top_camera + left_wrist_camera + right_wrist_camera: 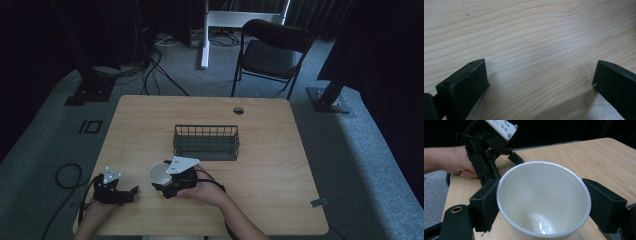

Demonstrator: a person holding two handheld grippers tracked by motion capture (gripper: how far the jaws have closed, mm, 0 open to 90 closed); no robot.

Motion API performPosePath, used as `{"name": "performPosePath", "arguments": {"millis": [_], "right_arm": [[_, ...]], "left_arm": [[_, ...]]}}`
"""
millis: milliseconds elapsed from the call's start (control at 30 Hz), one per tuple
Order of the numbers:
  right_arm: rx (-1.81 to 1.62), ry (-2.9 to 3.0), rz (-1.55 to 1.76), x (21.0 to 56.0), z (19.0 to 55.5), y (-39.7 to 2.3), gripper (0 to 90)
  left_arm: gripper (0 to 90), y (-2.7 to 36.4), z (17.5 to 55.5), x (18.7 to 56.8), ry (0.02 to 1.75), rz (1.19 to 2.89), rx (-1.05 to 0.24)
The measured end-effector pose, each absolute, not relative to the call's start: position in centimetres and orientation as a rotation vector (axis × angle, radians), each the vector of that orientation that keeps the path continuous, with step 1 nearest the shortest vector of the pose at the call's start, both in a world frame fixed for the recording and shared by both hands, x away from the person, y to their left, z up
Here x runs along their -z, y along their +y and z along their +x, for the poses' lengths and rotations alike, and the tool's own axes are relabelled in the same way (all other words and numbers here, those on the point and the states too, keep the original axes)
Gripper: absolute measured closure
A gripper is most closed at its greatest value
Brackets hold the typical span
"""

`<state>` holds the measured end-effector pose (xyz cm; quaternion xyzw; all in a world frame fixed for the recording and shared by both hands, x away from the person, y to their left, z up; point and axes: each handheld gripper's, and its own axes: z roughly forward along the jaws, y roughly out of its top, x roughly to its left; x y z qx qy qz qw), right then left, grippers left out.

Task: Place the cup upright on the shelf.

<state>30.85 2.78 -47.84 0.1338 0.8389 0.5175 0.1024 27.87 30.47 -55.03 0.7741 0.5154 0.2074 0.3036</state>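
Note:
A white paper cup (159,172) stands upright near the table's front, left of centre. My right gripper (163,179) is shut on it, one black jaw pressed to each side of the cup (541,195), which has nothing inside. My left gripper (133,192) lies low over the wooden table (260,165) at the front left, a short way left of the cup. Its jaws stand wide apart over bare wood in the left gripper view, where the left gripper (540,80) is open with nothing between them. The right gripper view also shows the left gripper (491,152) and the hand behind the cup.
A dark wire basket (206,128) sits at the table's middle, just beyond the cup. A cable hole (238,110) marks the far edge and a small grey clip (318,202) lies at the front right. A black folding chair (272,52) stands past the table.

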Motion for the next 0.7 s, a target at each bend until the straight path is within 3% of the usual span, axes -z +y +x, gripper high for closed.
{"name": "performPosePath", "arguments": {"millis": [700], "right_arm": [[-1.631, 2.328, 0.490, 41.1, 33.8, 2.7, 19.5]], "left_arm": [[0.1, 30.5, 27.9, 55.0, 1.365, 2.052, -0.550]]}}
